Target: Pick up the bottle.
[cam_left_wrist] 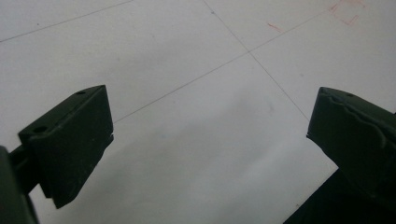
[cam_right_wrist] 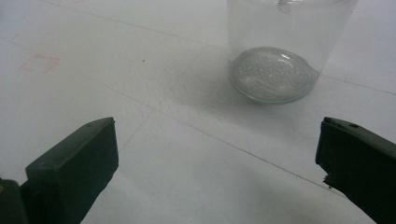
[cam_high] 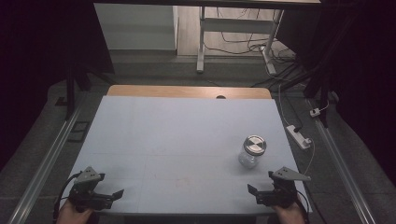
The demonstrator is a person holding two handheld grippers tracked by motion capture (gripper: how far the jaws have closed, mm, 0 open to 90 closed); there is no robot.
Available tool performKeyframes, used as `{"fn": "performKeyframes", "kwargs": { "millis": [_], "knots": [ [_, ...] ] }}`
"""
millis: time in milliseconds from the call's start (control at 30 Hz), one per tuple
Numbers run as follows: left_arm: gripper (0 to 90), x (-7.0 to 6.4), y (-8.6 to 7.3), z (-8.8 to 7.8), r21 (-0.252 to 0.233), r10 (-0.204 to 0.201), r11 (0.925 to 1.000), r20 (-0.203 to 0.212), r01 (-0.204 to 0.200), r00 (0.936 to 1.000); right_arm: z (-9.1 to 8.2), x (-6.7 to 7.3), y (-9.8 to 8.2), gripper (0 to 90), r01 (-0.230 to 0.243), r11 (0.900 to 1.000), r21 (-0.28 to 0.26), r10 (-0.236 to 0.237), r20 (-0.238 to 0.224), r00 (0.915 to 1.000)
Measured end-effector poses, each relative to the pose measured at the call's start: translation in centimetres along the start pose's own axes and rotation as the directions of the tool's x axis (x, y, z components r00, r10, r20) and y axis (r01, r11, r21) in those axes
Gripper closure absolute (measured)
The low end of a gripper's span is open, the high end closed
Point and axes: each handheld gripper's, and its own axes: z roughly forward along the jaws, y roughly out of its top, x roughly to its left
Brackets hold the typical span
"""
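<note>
Clear glass jar with metal lid, upright ahead of my right gripper; jaws apart, empty. Left gripper jaws apart too.

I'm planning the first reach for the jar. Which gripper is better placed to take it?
The right gripper: it rests at the table's near edge just below the jar, jaws open, and its own view faces the jar. The left gripper sits at the far corner, facing bare table.
</note>
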Motion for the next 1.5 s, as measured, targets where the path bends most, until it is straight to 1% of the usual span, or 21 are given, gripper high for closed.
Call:
{"fn": "performKeyframes", "kwargs": {
  "millis": [100, 233, 400, 533, 667, 800, 900, 1000, 1100, 1267, 1500],
  "knots": [
    [1.4, -0.02, -0.01, -0.02, -0.001, 0.003, 1.0, 0.002, -0.003, 1.0, 0.02, -0.01, 0.02, 0.0, -0.003, 1.0, 0.003, 0.003, -0.004, 1.0],
    [1.7, -0.03, 0.01, 0.01, 0.004, 0.003, 1.0, 0.002, -0.003, 1.0, 0.1, 0.1, 0.05, 0.0, 0.012, 1.0, 0.011, -0.012, -0.011, 0.9999],
    [1.7, 0.07, 0.04, 0.03, 0.008, -0.005, 1.0, 0.006, 0.005, 1.0, 0.22, 0.2, 0.08, 0.0, 0.028, 0.999, 0.022, -0.028, -0.026, 0.9993],
    [1.7, 0.15, 0.0, 0.0, 0.003, -0.013, 0.9999, 0.011, 0.013, 0.9999, 0.27, 0.29, 0.11, 0.0, 0.036, 0.999, 0.027, -0.036, -0.025, 0.9991],
    [1.7, 0.11, 0.01, 0.0, 0.004, -0.008, 1.0, 0.011, 0.008, 0.9999, 0.31, 0.33, 0.13, 0.0, 0.038, 0.999, 0.031, -0.038, -0.021, 0.9991],
    [1.7, 0.08, 0.02, 0.0, 0.005, -0.005, 1.0, 0.01, 0.005, 0.9999, 0.32, 0.32, 0.15, 0.0, 0.042, 0.999, 0.033, -0.041, -0.035, 0.9985],
    [1.8, 0.07, 0.02, 0.01, 0.006, -0.004, 1.0, 0.01, 0.004, 0.9999, 0.28, 0.35, 0.17, 0.0, 0.042, 0.999, 0.027, -0.041, -0.03, 0.9987],
    [1.7, 0.04, 0.03, 0.02, 0.008, -0.001, 1.0, 0.008, 0.001, 1.0, 0.2, 0.38, 0.28, 0.0, 0.035, 0.999, -0.003, -0.035, -0.035, 0.9988],
    [1.7, 0.01, 0.03, 0.04, 0.009, -0.001, 1.0, 0.008, 0.001, 1.0, 0.19, 0.5, 0.43, 0.0, 0.038, 0.999, -0.017, -0.039, -0.039, 0.9985],
    [1.8, 0.02, 0.03, 0.04, 0.009, -0.002, 1.0, 0.008, 0.002, 1.0, 0.24, 0.55, 0.59, 0.0, 0.037, 0.999, -0.028, -0.038, -0.045, 0.9983],
    [1.7, 0.11, 0.03, 0.02, 0.007, -0.006, 1.0, 0.014, 0.006, 0.9999, 0.33, 0.55, 0.84, 0.0, 0.025, 0.999, -0.034, -0.026, -0.044, 0.9987]
  ]
}}
